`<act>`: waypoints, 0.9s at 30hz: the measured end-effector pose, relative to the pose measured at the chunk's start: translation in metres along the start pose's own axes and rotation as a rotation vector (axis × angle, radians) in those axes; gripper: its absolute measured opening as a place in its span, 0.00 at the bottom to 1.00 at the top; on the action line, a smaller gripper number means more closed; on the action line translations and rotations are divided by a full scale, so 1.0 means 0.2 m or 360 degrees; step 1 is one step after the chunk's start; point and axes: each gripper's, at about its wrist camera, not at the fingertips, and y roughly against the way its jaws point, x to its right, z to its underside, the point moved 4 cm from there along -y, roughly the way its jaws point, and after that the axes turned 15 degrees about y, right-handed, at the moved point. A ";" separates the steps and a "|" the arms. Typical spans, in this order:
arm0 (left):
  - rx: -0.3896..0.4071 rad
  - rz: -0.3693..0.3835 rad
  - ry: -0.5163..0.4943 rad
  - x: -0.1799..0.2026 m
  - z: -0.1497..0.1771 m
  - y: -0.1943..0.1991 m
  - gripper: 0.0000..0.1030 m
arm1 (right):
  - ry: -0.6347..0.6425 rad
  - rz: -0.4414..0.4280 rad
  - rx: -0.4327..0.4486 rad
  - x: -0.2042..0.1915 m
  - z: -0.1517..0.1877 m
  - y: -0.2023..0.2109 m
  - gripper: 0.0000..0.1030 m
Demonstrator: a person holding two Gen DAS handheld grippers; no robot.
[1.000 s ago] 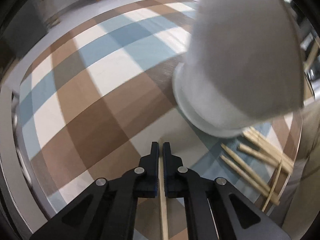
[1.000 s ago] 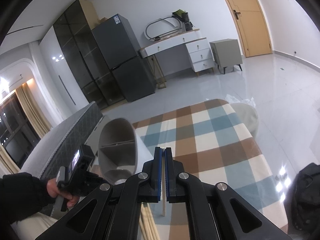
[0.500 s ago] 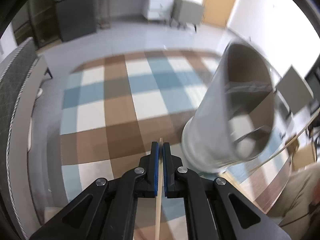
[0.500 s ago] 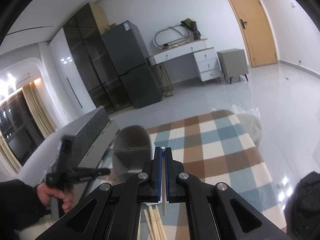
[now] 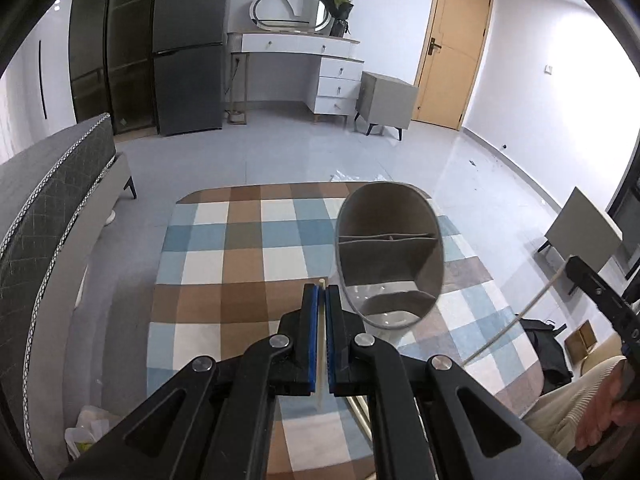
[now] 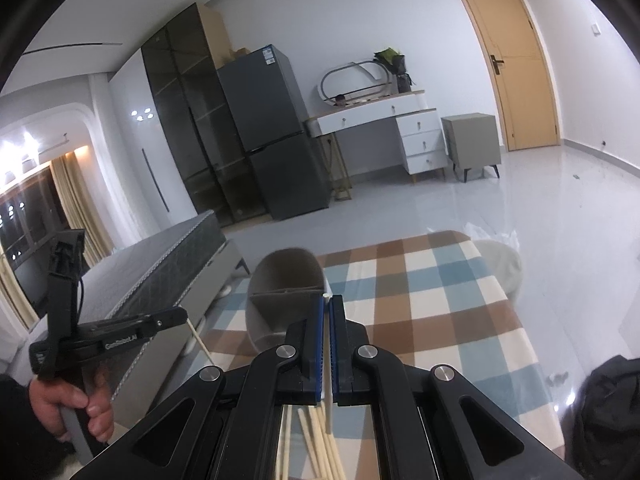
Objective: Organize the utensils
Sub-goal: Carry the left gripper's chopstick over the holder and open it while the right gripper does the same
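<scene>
1. Left gripper (image 5: 321, 300) is clamping fully shut on one chopstick (image 5: 320, 344); the stick is running back between the blue pads (image 5: 313, 336), with only its tip poking past them.
2. Right gripper (image 6: 328, 308) is likewise pinched tight on a second chopstick (image 6: 327, 360), tip just clearing the fingers.
3. Loose chopsticks (image 6: 320, 440) are lying in a heap on the checked tablecloth (image 6: 420, 292), right under the right gripper.
4. The grey utensil holder (image 5: 390, 256) is standing on the cloth just beyond both grippers, its mouth facing both cameras, divider walls splitting it into compartments.
5. In the right view the person's left hand (image 6: 72, 408) is gripping the other tool's handle, its stick angling down towards the table edge.
6. Beyond: tiled floor, fridge (image 6: 276, 132), dressing table (image 5: 304, 68), door (image 5: 456, 44).
7. Risks, my read:
   - Both sticks are heading for one opening, so they could collide or cross.
   - Grips are narrow, so a stick could pivot between the pads and catch the rim or a divider.
   - A hard knock on the rim could tip the holder.
   - Letting go early would be dropping a stick on the cloth or floor.
</scene>
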 end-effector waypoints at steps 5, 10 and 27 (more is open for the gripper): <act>0.0031 0.0001 0.0008 0.00 0.00 0.07 0.00 | 0.0014 -0.0004 0.0023 -0.03 -0.04 0.03 0.02; 0.0023 0.0030 0.0053 0.00 -0.06 0.14 0.00 | 0.0030 -0.0012 0.0069 -0.05 -0.12 0.07 0.02; 0.0222 0.0262 0.0066 0.32 -0.65 0.32 0.00 | 0.0327 -0.0050 0.0248 -0.14 -0.70 -0.11 0.02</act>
